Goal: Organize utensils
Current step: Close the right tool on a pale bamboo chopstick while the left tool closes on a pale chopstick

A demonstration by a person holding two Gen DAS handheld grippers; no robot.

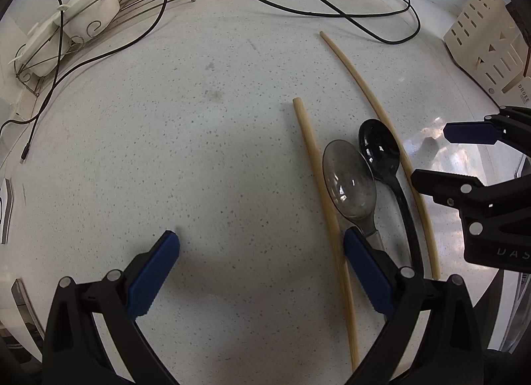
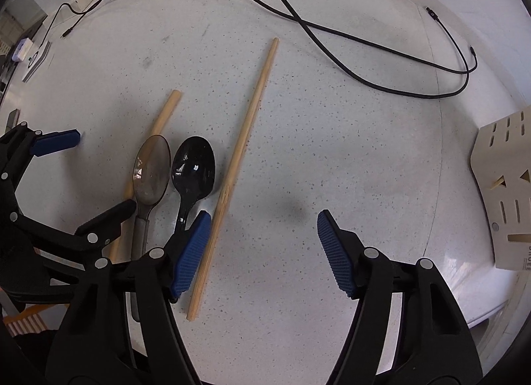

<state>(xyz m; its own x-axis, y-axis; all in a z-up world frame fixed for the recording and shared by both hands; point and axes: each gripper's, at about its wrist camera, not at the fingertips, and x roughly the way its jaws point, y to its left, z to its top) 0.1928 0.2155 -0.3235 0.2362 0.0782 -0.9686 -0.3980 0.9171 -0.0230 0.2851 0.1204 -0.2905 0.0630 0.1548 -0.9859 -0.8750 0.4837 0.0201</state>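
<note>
Near the counter's (image 2: 332, 139) front edge, both my grippers hang spread and empty over the utensils. My right gripper (image 2: 264, 249) straddles the longer chopstick (image 2: 244, 139), neither pad on it yet; the black spoon (image 2: 194, 169) lies just beside its left pad. I should centre over that stick before clamping, so the spoon stays clear. My left gripper (image 1: 262, 272) has the steel spoon (image 1: 350, 182) and shorter chopstick (image 1: 313, 159) by its right finger.

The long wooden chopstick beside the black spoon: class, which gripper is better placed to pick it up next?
Probably the right gripper: its open jaws straddle the long chopstick, one pad beside it. The left gripper hangs over bare countertop, nearer the shorter chopstick and steel spoon.
</note>
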